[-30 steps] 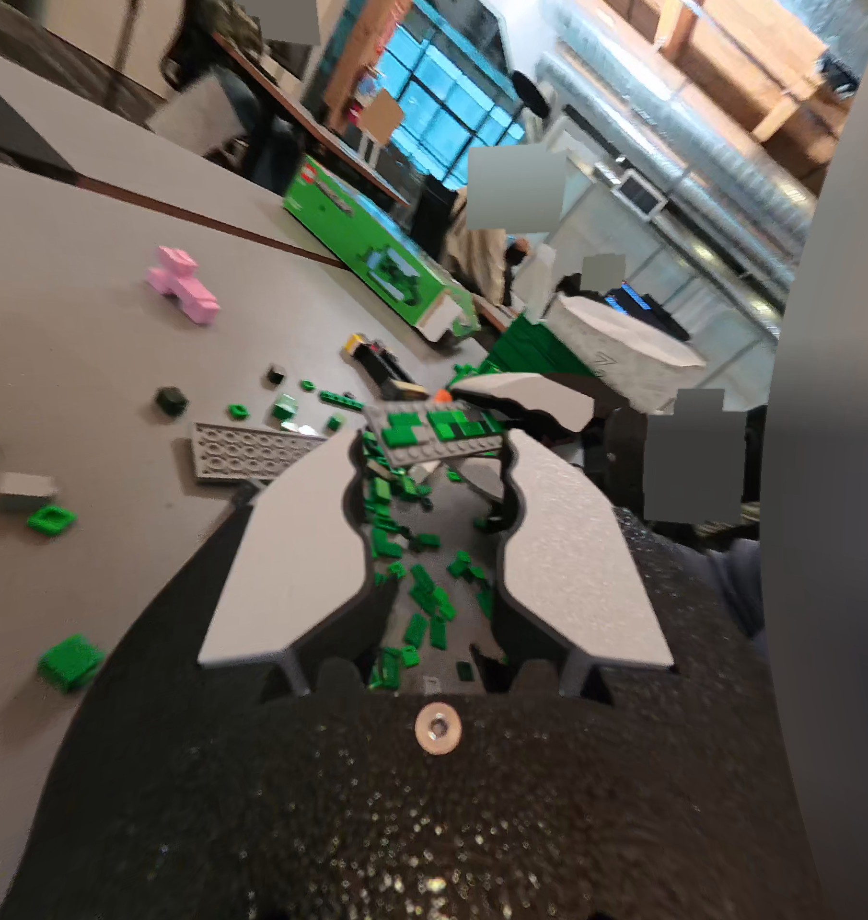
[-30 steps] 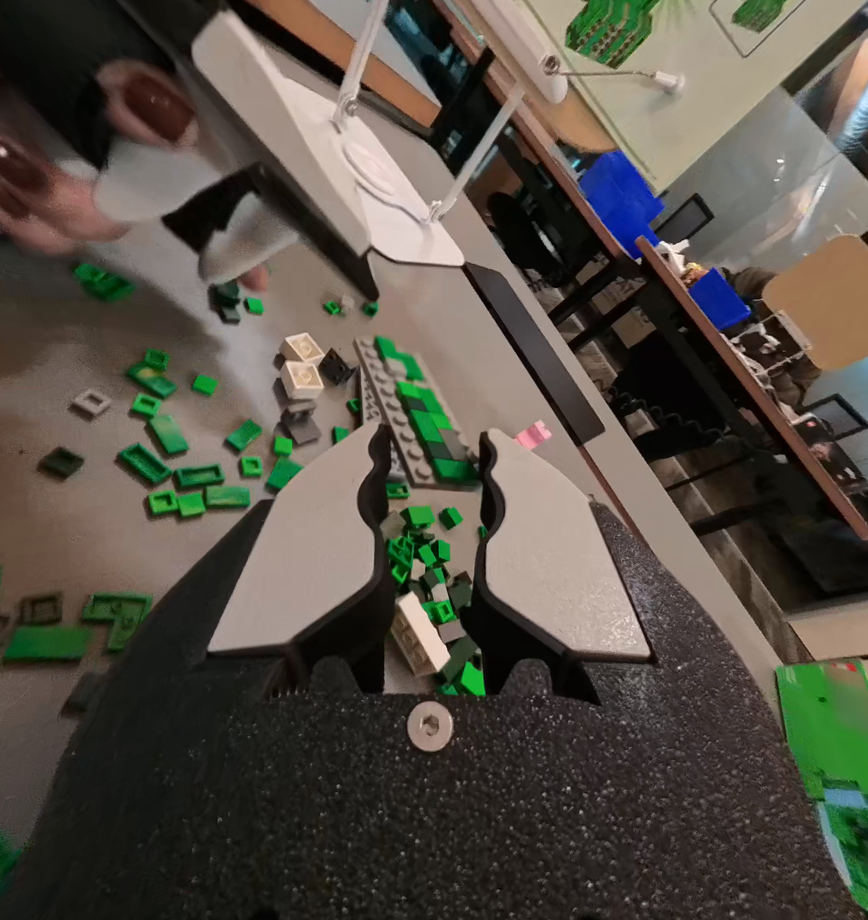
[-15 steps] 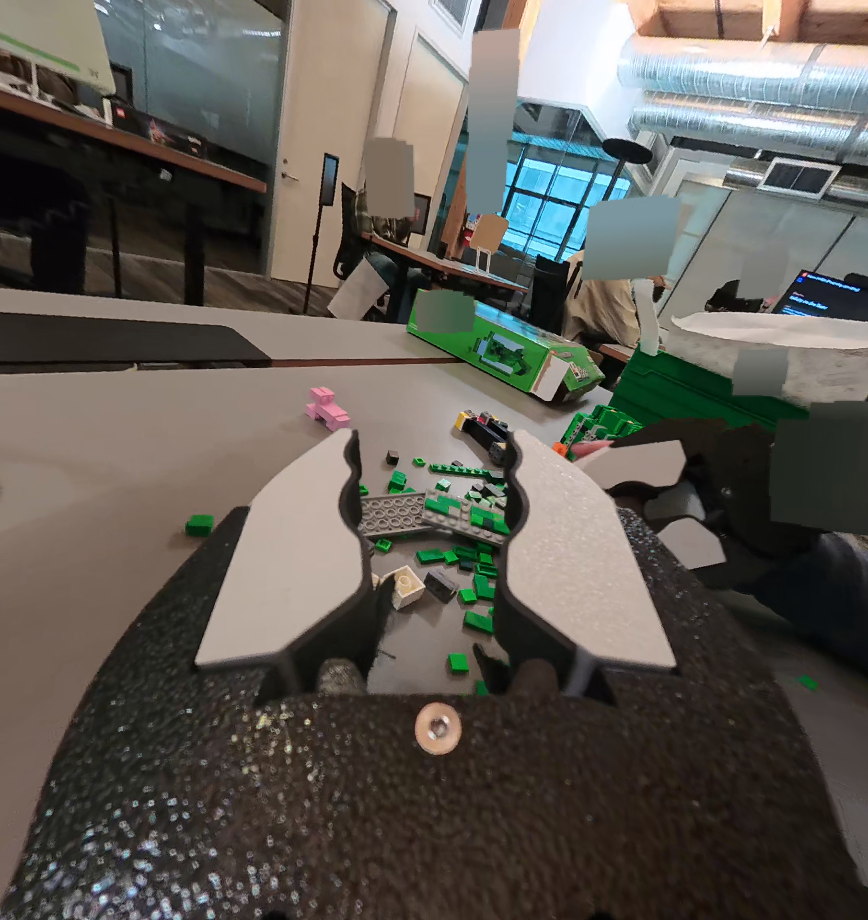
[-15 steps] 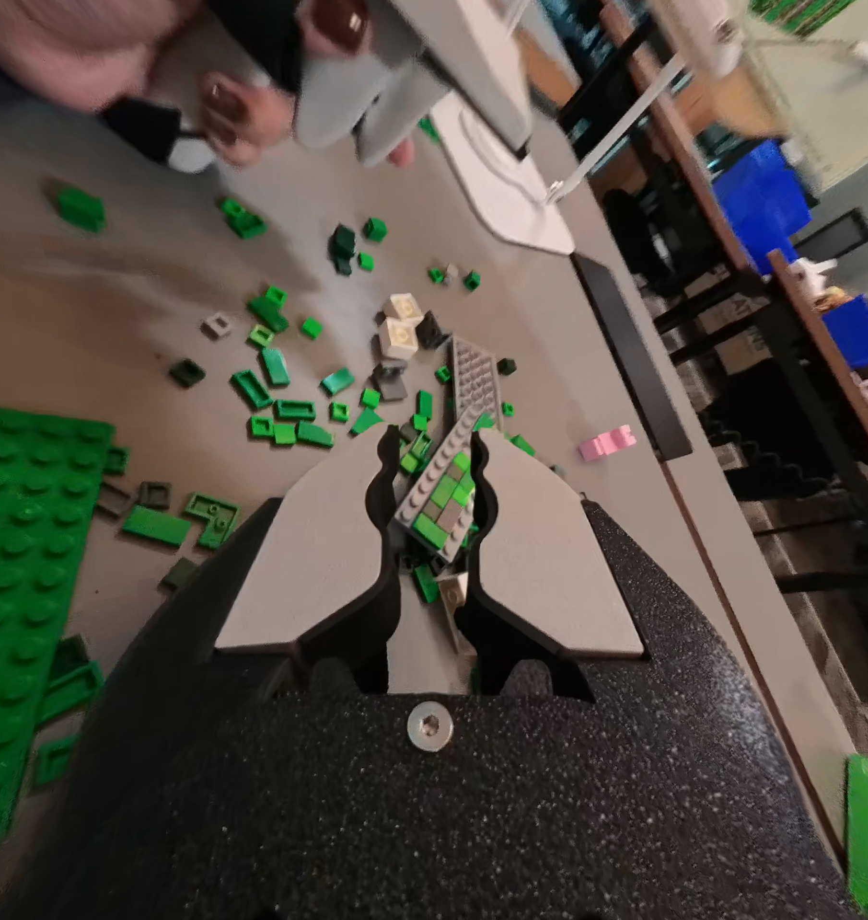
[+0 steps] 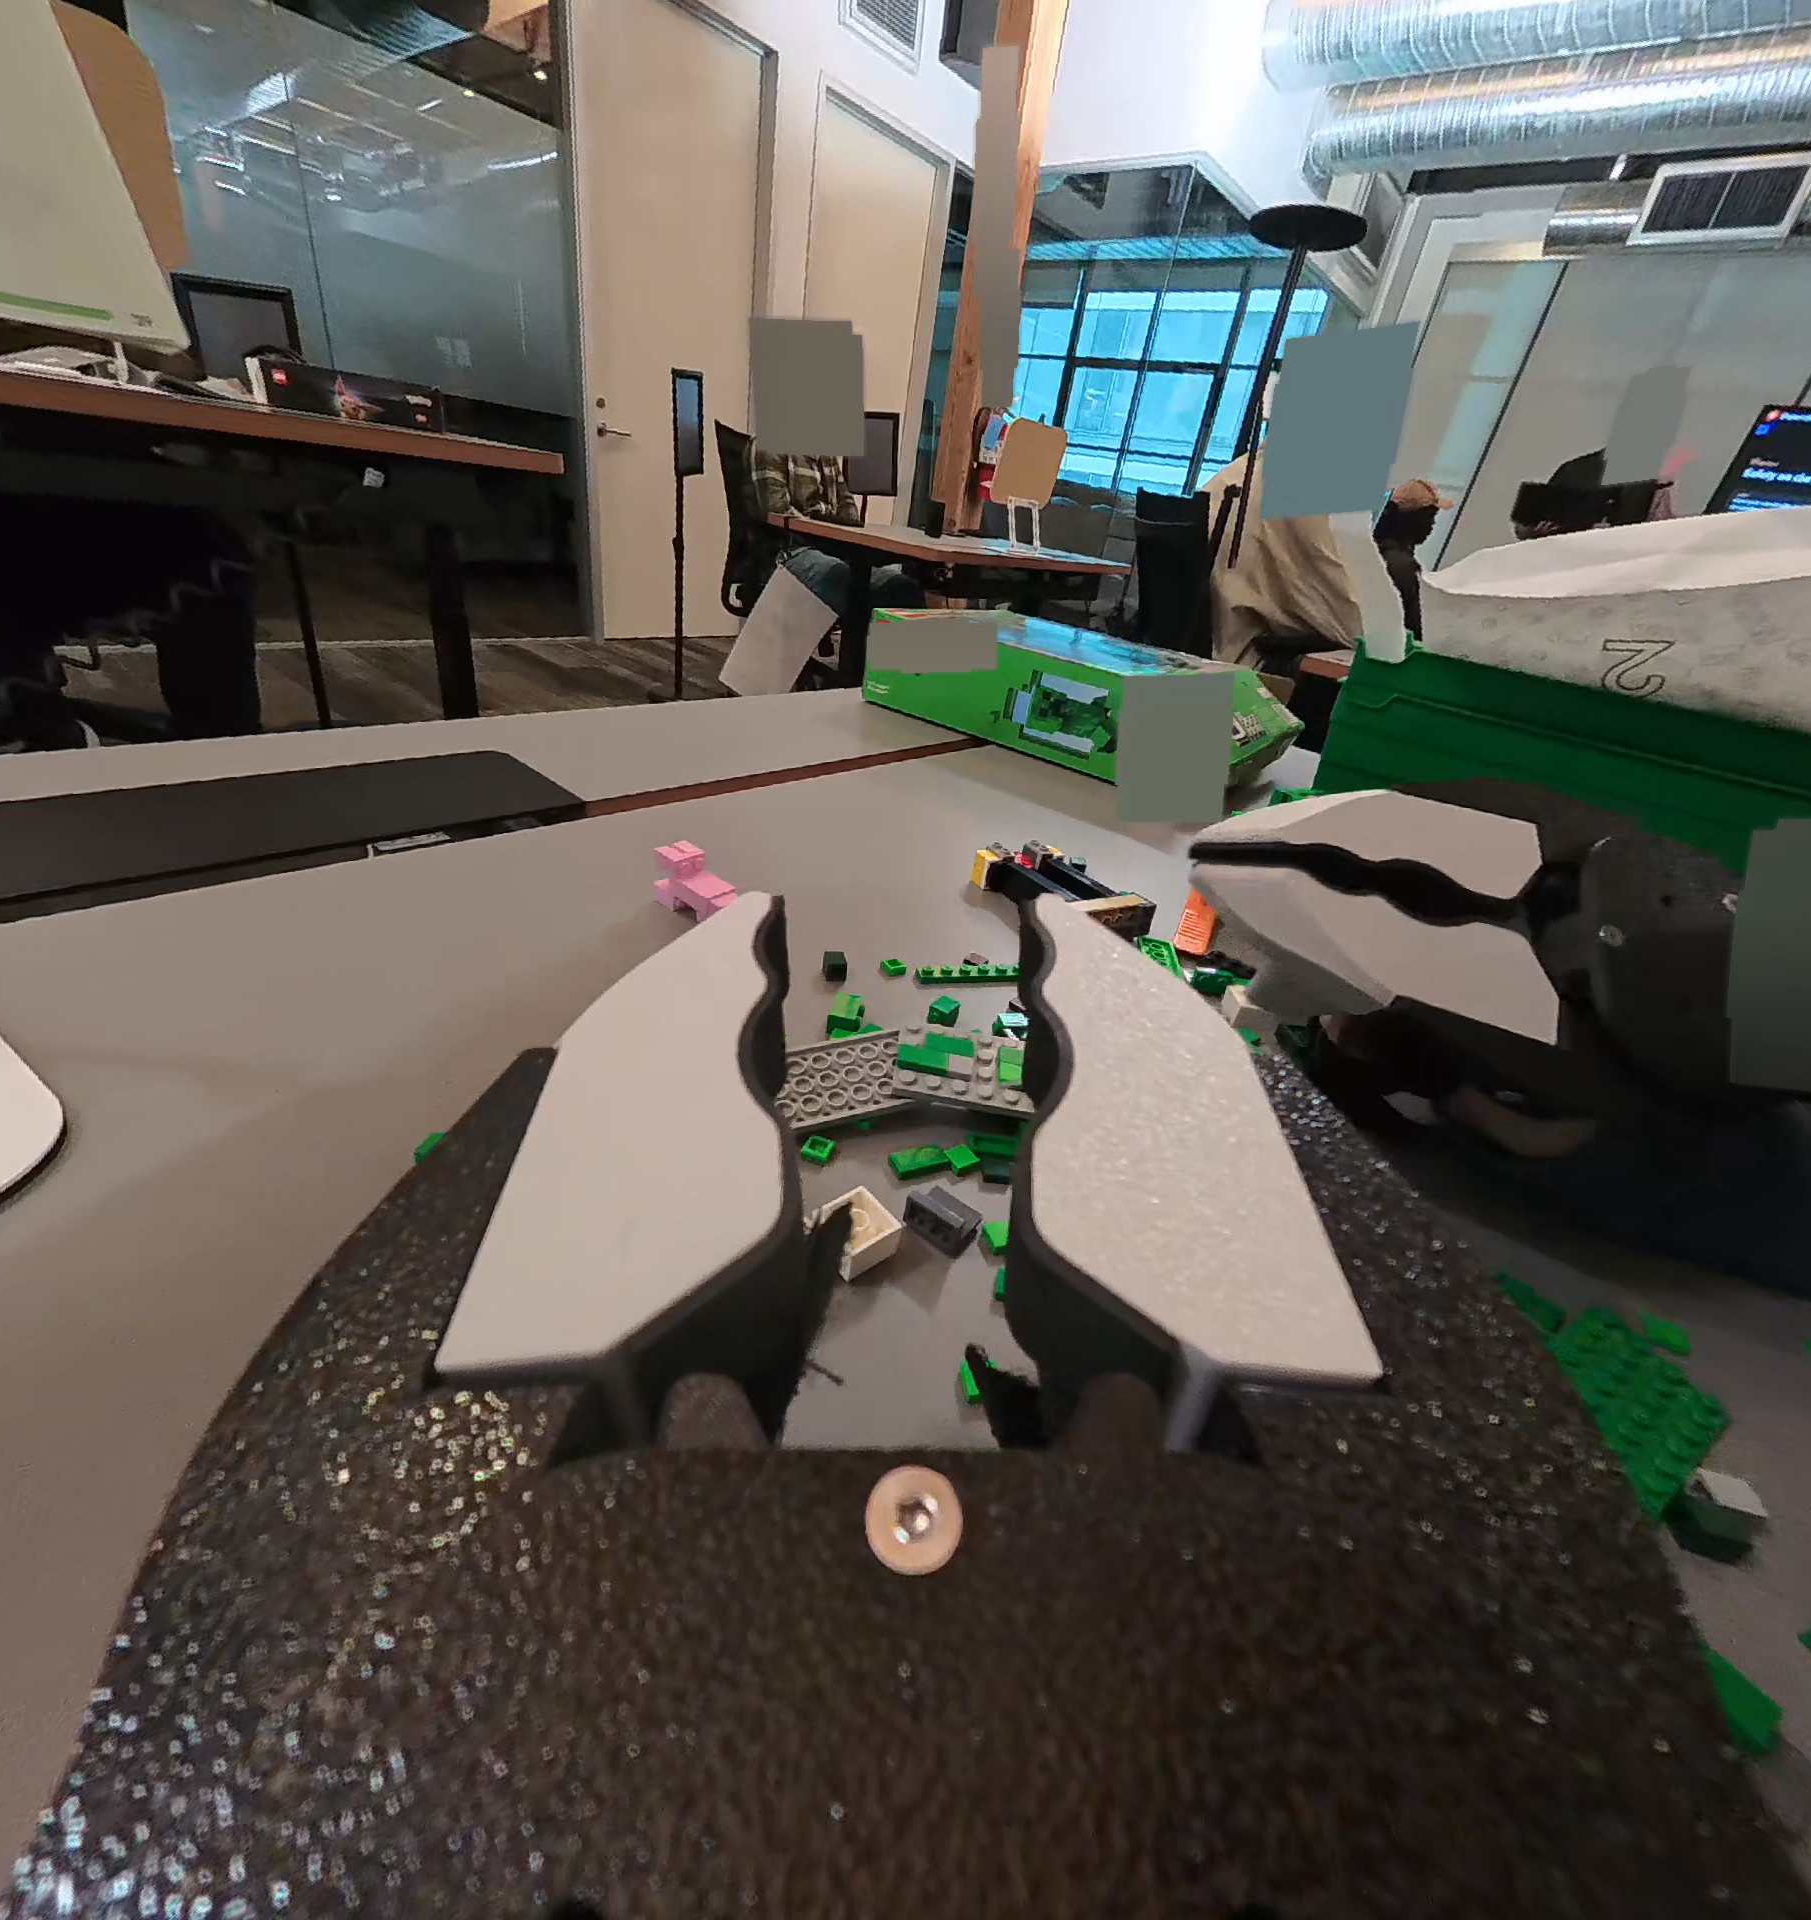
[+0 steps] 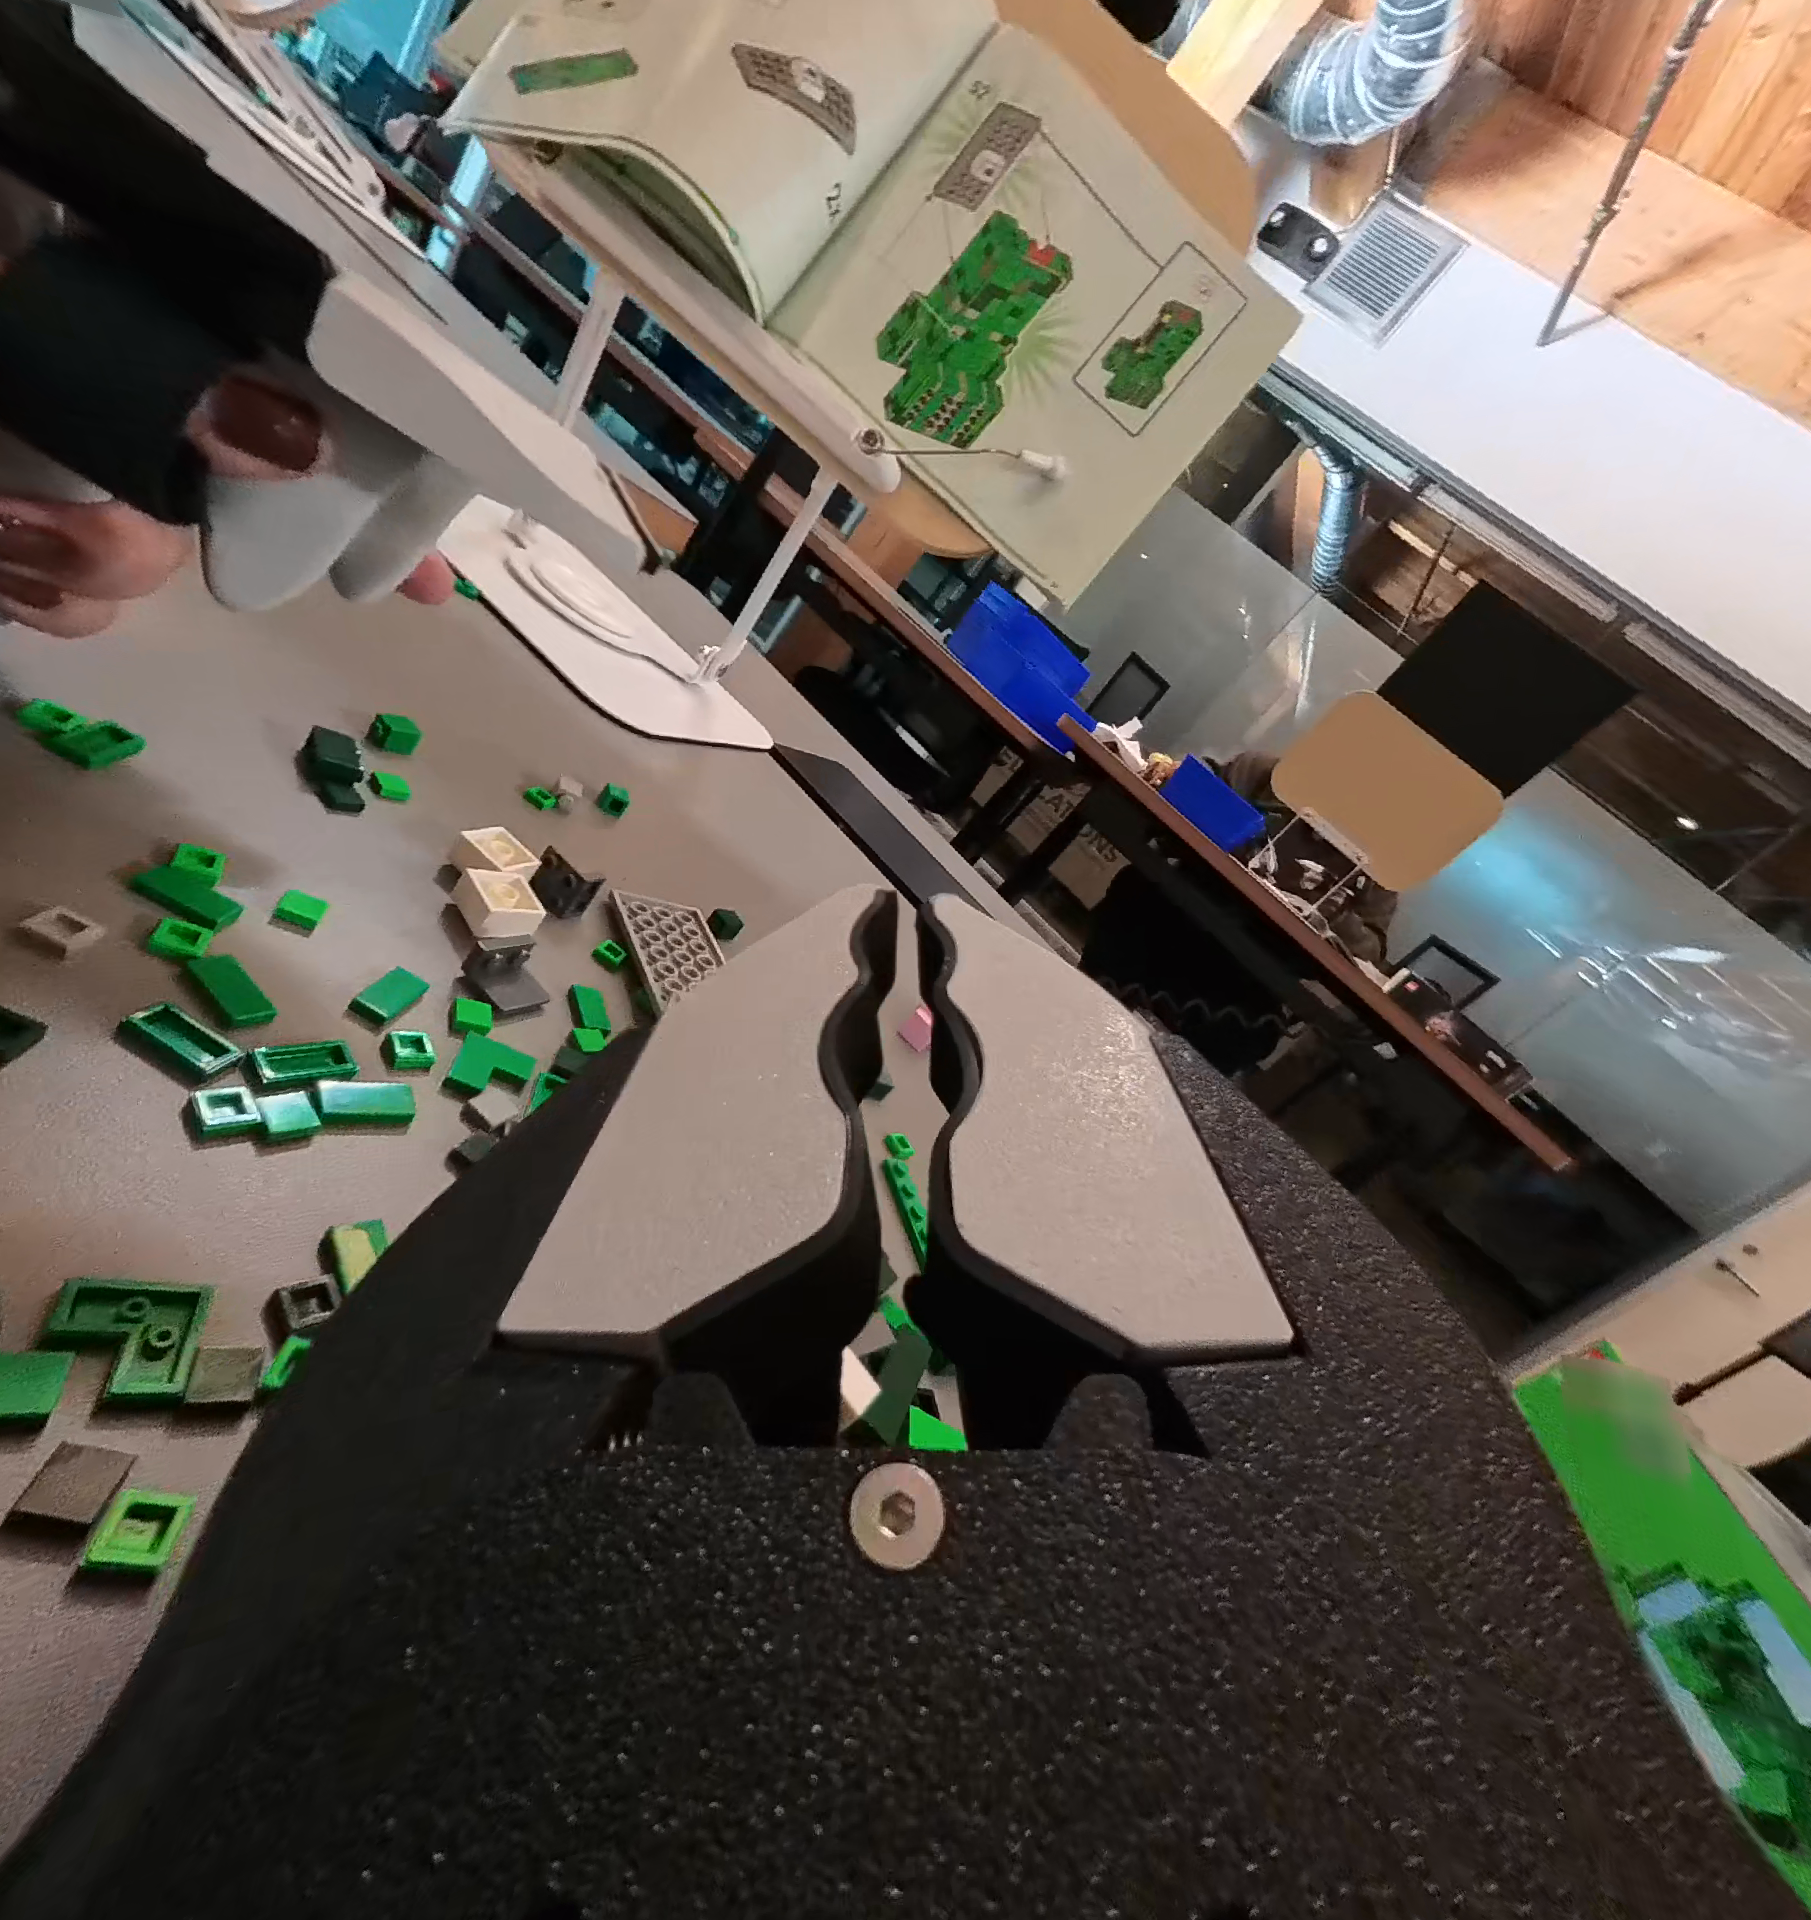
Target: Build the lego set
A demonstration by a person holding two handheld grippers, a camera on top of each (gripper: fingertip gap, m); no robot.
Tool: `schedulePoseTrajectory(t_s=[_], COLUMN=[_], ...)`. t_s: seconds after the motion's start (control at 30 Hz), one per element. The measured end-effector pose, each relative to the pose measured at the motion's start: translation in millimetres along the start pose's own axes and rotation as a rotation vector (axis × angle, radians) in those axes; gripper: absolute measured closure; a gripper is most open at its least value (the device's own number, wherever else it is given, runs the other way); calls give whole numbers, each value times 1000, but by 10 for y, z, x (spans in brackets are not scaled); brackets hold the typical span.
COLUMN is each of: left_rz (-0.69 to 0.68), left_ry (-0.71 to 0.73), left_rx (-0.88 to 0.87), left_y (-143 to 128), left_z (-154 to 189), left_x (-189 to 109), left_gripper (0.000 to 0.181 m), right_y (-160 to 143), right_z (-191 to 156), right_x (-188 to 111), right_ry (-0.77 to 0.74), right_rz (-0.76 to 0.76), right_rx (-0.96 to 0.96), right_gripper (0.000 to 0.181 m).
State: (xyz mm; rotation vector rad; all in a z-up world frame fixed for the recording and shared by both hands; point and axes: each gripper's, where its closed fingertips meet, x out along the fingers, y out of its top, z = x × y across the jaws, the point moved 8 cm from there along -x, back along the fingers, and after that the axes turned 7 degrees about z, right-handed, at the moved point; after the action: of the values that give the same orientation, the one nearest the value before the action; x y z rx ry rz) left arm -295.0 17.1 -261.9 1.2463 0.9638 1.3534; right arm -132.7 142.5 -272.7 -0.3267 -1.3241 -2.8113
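Lego pieces lie scattered over the matte grey table, most of them small glossy green tiles and plates. Going left to right in the left wrist view: a pink pig figure stands far off, then the grey studded plates, partly covered in green, lie flat just beyond the left gripper, with a white brick and a dark grey bracket nearer. The left gripper is spread wide and holds nothing. At the right, the right gripper hangs above the table, its wavy-edged jaws nearly closed; in its own view only a thin slit shows between them and nothing is held.

Judging the risks: the thin plates offer little edge, so a flat pinch could skid off the smooth plastic. A low sweep could scatter the loose tiles. Pressing on one end of the grey assembly may tip it or pop tiles loose. The instruction booklet stands on a white stand at the far left.
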Motion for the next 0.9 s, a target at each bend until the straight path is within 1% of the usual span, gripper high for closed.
schedulePoseTrajectory(t_s=[0.07, 0.63, 0.7, 0.8, 0.9], left_rz=[4, 10, 12, 30, 25], left_ry=[-1, -6, -19, -41, -33], left_rx=[-8, -18, -21, -18, -4], left_y=[2, -4, -3, 7, 4], left_z=[-5, -7, -2, 12, 22], left_x=[-4, 3, 1, -14, -10], left_gripper=[141, 152, 158, 179, 181], right_y=[4, 39, 41, 36, 27], right_z=[7, -33, -33, -21, 12], right_x=[-4, -15, -18, -19, -28], right_ry=[-2, 46, 47, 42, 21], right_rz=[11, 59, 62, 62, 59], right_rx=[10, -2, -4, 3, 27], right_gripper=[181, 181, 181, 181, 181])
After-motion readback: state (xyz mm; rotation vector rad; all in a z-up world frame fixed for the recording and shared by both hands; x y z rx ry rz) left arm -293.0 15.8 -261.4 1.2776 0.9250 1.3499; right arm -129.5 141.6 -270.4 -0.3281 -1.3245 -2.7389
